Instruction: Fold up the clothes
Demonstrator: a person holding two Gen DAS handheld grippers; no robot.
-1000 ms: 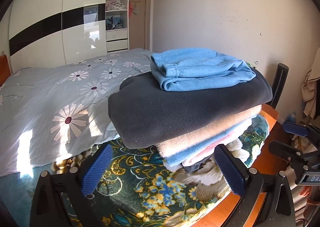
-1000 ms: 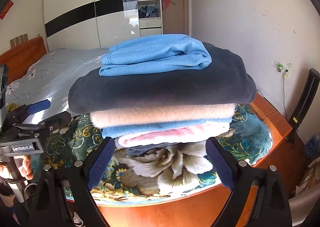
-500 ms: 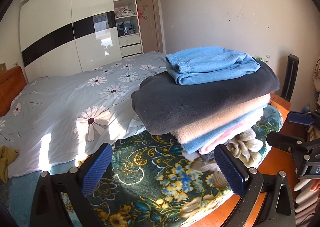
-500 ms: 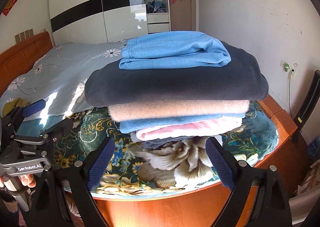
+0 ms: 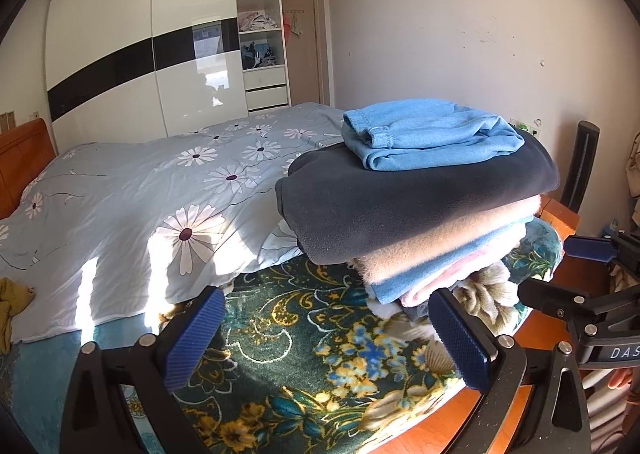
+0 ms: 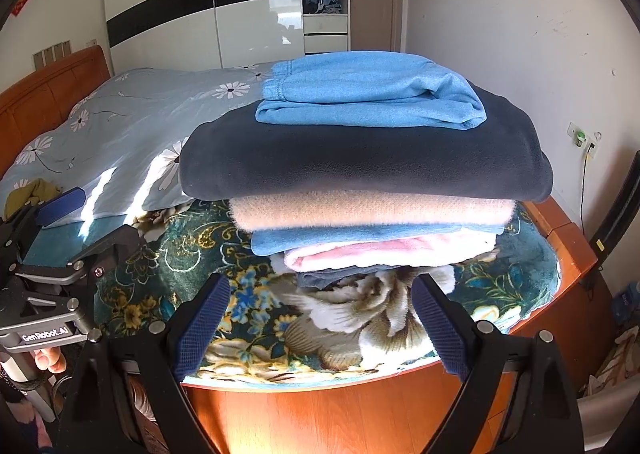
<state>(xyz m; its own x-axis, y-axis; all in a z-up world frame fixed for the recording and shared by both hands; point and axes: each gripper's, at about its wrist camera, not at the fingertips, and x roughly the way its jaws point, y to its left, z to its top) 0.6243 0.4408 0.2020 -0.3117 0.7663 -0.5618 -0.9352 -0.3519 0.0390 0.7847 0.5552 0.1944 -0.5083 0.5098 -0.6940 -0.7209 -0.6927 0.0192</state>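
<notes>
A stack of folded clothes (image 6: 364, 181) stands on the floral blanket (image 6: 168, 254) at the foot of the bed. A light blue garment (image 6: 368, 93) lies on top, then a dark navy fleece (image 6: 360, 165), a beige one, blue and pink ones. The stack also shows in the left wrist view (image 5: 416, 205). My left gripper (image 5: 324, 338) is open and empty, in front of and left of the stack. My right gripper (image 6: 320, 322) is open and empty, just in front of the stack's base. Each gripper shows in the other's view, the left (image 6: 60, 230) and the right (image 5: 576, 278).
A grey daisy duvet (image 5: 160, 189) covers the bed behind the stack. A yellow cloth (image 5: 12, 298) lies at the far left. The orange wooden bed frame (image 6: 360, 414) runs below the blanket. A black chair (image 5: 580, 165) stands at the right by the wall. A white wardrobe (image 5: 140, 65) stands at the back.
Both grippers have drawn back from the stack and shifted left. The stack now sits further right in both views. Both jaws stayed open.
</notes>
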